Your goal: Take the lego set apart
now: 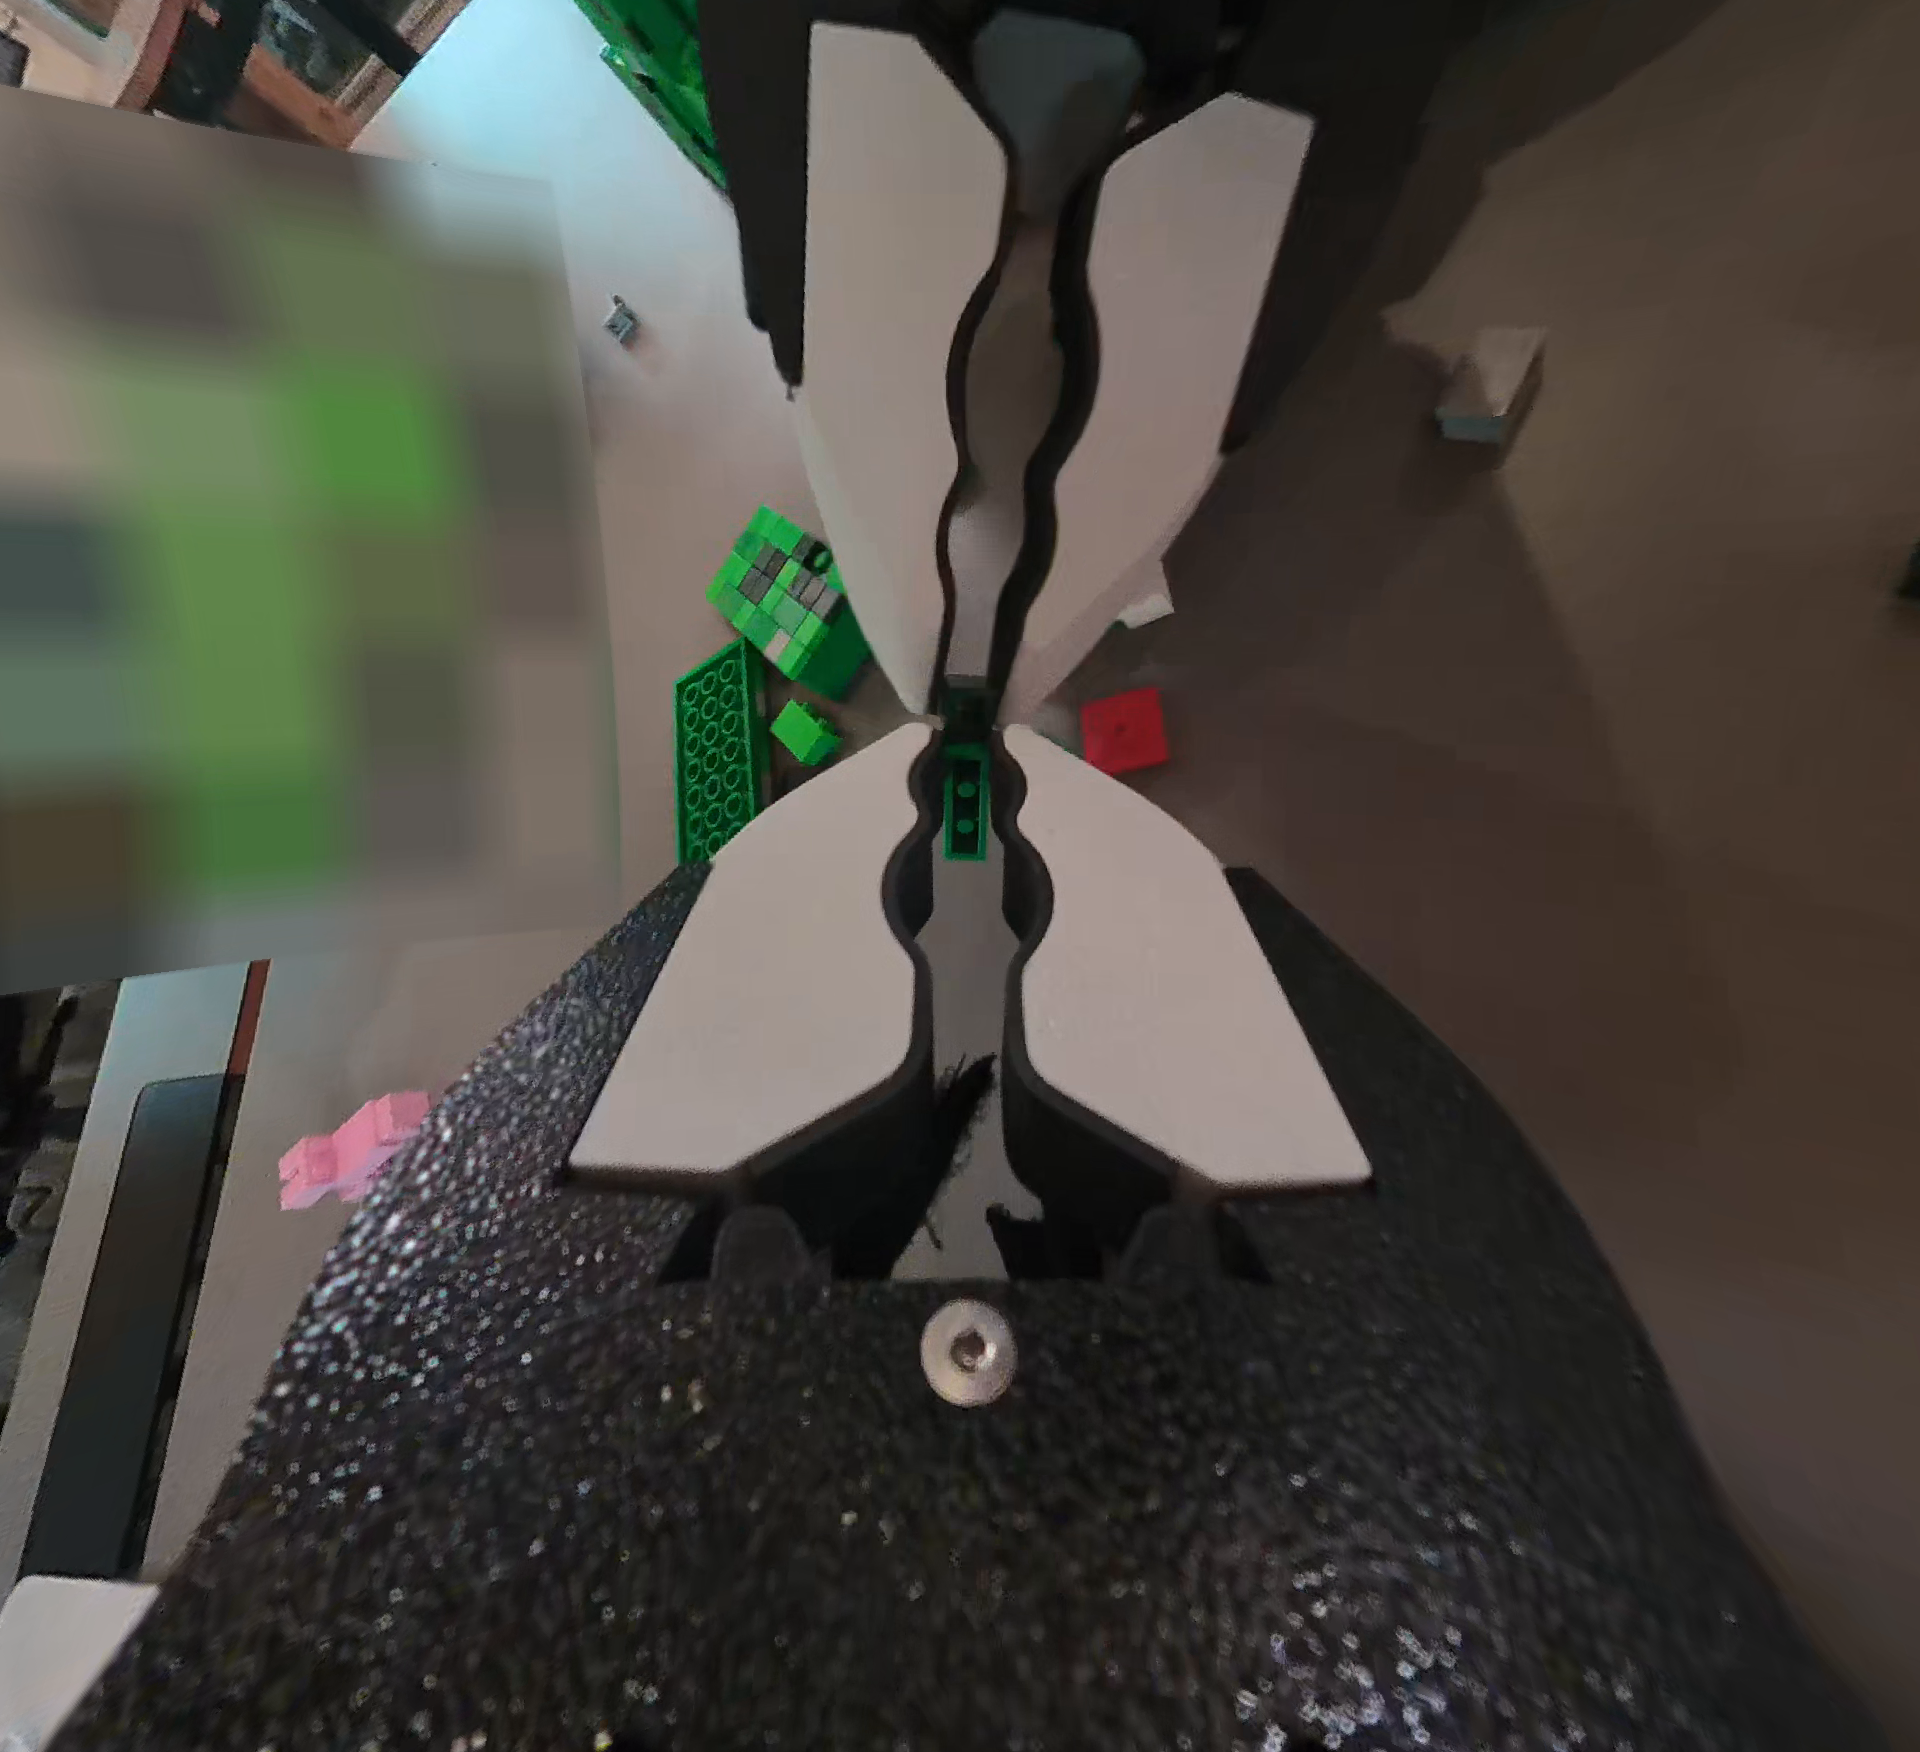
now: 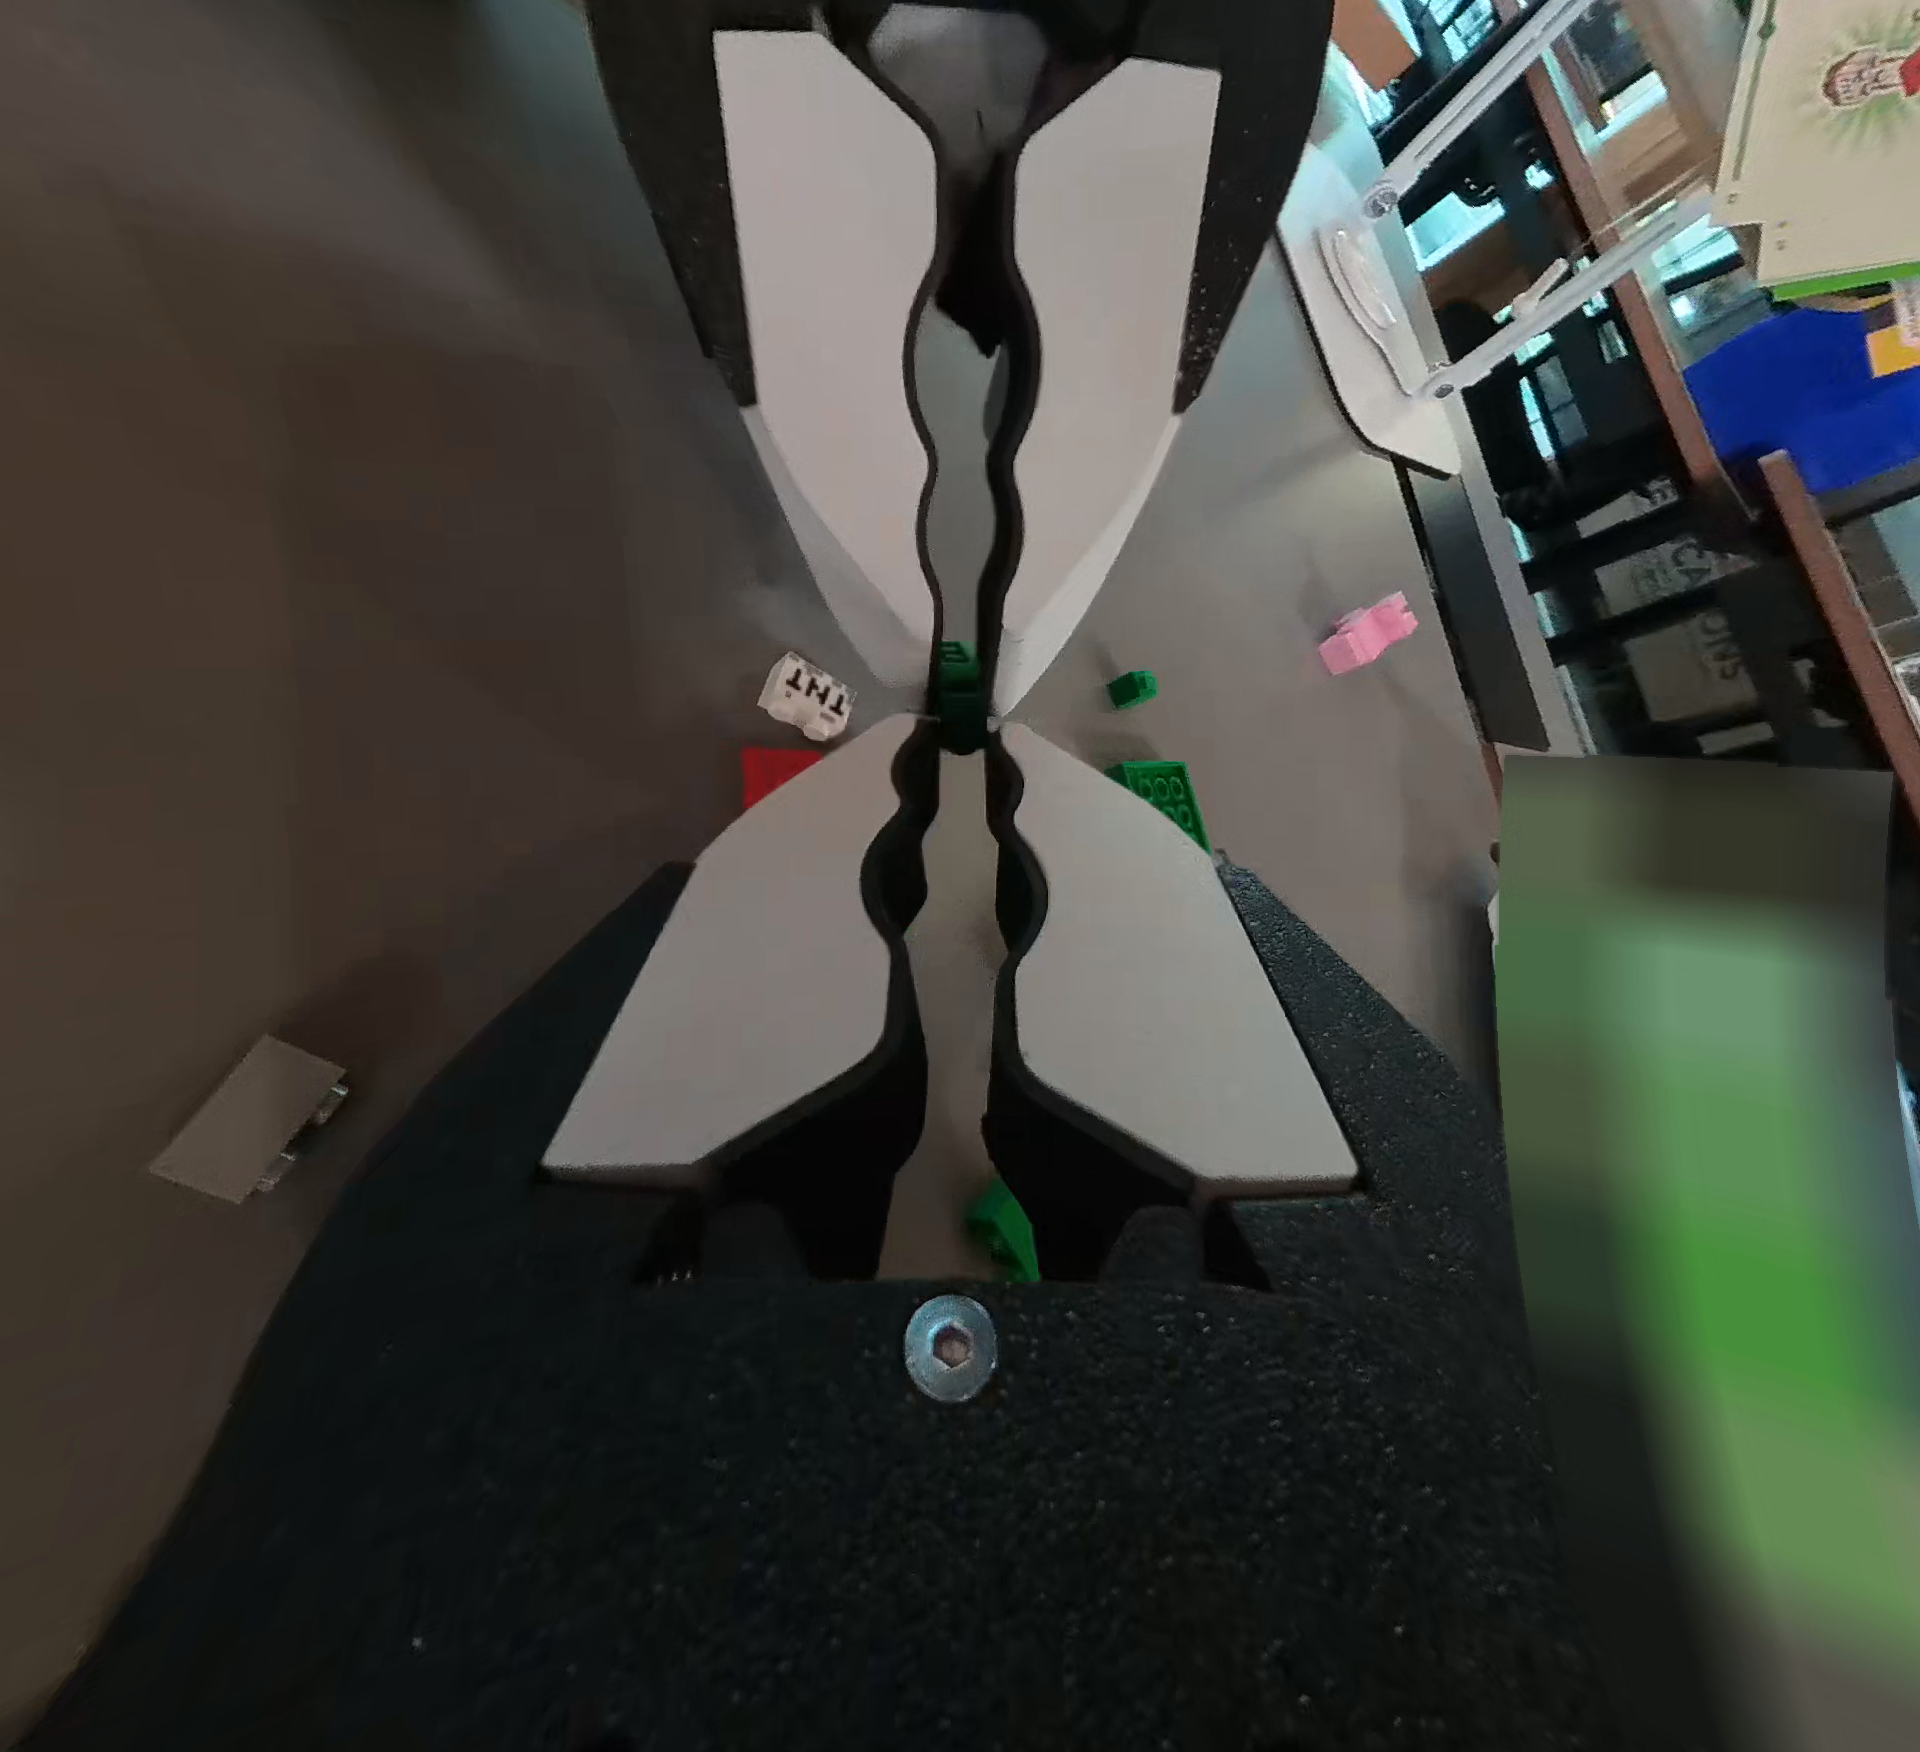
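Observation:
A small dark green lego piece [image 1: 965, 798] is pinched from both ends above the table. My left gripper [image 1: 966, 741] is shut on its near end, a narrow studded plate. My right gripper [image 1: 971, 694] comes in from the top of the left wrist view, tip to tip with the left, and is shut on the far end. In the right wrist view the green piece [image 2: 958, 694] sits between my right gripper [image 2: 958, 736] and the left gripper [image 2: 961, 663] opposite. Most of the piece is hidden by the fingers.
On the table lie a green mosaic block [image 1: 790, 590], a green studded plate [image 1: 717, 767], a small green brick [image 1: 805, 731], a red block [image 1: 1122, 731], a pink piece [image 1: 348, 1162], a white printed block [image 2: 805, 689] and a grey flat piece [image 2: 249, 1120]. Shelving [image 2: 1662, 455] stands beyond the table edge. Only a small space, under 4 cm, lies between the two pairs of fingers. The small green brick [image 1: 805, 731] lies around 6 centimeters away from my right fingertips.

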Tool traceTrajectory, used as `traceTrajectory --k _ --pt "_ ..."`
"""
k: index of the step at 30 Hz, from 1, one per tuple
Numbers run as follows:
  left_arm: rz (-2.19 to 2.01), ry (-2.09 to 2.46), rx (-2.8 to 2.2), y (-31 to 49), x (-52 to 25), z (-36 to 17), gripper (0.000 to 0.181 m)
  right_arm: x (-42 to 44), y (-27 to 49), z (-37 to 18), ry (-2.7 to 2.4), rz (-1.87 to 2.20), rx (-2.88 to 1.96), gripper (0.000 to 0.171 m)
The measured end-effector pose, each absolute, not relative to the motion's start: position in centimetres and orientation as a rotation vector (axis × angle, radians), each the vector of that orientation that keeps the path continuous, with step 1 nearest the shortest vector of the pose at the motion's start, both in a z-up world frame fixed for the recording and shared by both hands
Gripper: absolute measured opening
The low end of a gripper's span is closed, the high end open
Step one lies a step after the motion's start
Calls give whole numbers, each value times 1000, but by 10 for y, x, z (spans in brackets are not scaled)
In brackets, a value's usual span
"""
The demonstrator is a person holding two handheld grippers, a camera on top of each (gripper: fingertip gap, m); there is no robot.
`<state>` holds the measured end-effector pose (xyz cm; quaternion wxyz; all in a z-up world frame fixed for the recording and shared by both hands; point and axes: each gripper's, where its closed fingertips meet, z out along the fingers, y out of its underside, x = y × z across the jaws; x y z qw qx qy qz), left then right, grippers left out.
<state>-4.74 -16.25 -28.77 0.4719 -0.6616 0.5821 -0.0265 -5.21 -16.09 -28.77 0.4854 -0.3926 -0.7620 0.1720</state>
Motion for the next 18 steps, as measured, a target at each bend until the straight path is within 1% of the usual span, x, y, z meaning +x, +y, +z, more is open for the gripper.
traceTrajectory --k 5,7,8,10,11,13,15,18 --pt "-93 1317 -1619 -156 -49 -280 7 -50 -159 -284 -1836 512 -1012 7" --pt "-80 1287 -1661 -152 -55 -280 17 -49 -157 -281 -1803 600 -1063 7" --pt "-81 1285 -1670 -152 -57 -281 18 -48 -155 -279 -1789 633 -1076 7" --pt "-85 1290 -1665 -152 -56 -282 16 -47 -156 -277 -1772 705 -1099 7" --pt "-74 1288 -1673 -151 -57 -283 11 -47 -156 -275 -1763 735 -1110 7" --pt "-67 1266 -1692 -148 -59 -284 8 -47 -153 -275 -1748 728 -1127 7" --pt "-166 1183 -1734 -146 -59 -281 7 -47 -145 -277 -1735 660 -1158 7" --pt "-524 978 -1834 -148 -56 -275 7 -42 -133 -293 -1800 487 -1211 7"
